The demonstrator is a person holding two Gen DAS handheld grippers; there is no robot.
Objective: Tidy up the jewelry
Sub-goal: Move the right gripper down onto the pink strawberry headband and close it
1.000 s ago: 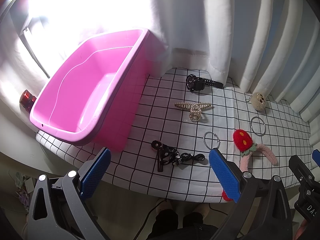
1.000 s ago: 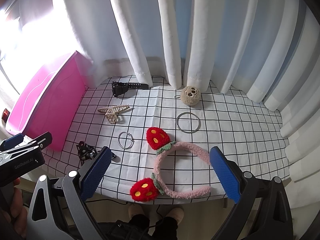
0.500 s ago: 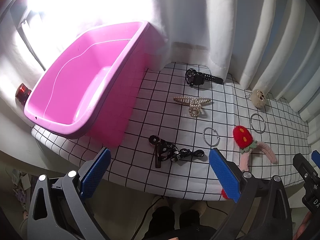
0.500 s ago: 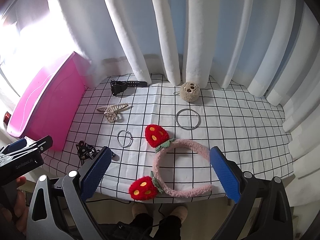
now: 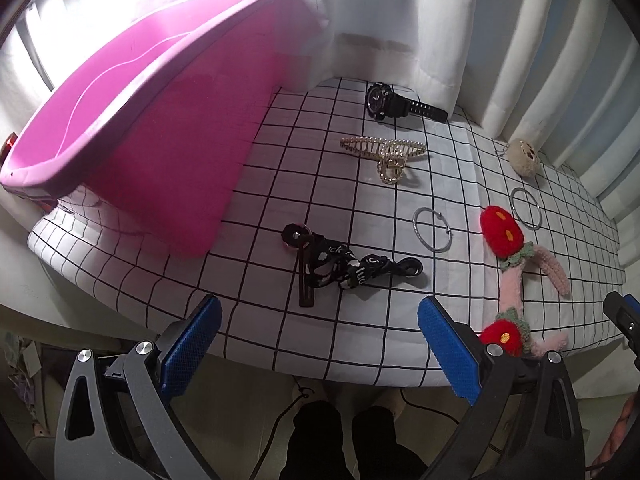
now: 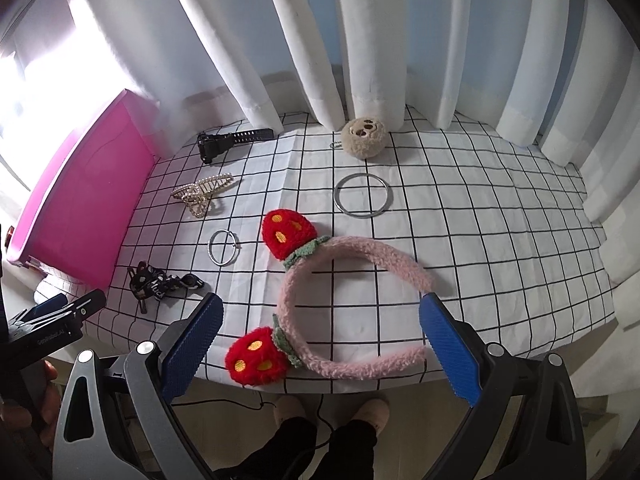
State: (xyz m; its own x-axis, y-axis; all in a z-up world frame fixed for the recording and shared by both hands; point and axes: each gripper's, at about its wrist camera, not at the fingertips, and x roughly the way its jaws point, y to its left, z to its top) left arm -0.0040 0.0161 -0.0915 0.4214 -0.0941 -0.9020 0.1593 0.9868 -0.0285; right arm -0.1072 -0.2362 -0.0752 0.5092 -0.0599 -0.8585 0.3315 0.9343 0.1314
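Left tool (image 5: 318, 342): blue pads wide apart, holding nothing, poised at the lower edge of its frame over the near edge of the tabletop (image 5: 280, 184). Directly ahead of it, at centre frame, lies the black strap accessory (image 5: 344, 260); that alignment suggests it is the intended first pick.

Right tool (image 6: 320, 344): pads likewise spread, empty, framing the pink headband (image 6: 352, 304) with red strawberry ends, which lies at lower centre, partly between the pads but not touched.

The pink bin (image 5: 132, 120) occupies the upper left of the left view, resting on the tabletop with its opening upward. It appears empty and is judged to be the destination.

Remaining items lie separately on the grid cloth:
- black watch (image 5: 394, 104), upper centre, nearest the curtain
- pearl hair claw (image 5: 386, 152), below the watch
- small ring (image 5: 432, 228), centre right
- large ring (image 6: 362, 194), centre of the right view
- plush ball (image 6: 364, 138), above that ring

No item is yet sorted; the task stands at its opening.
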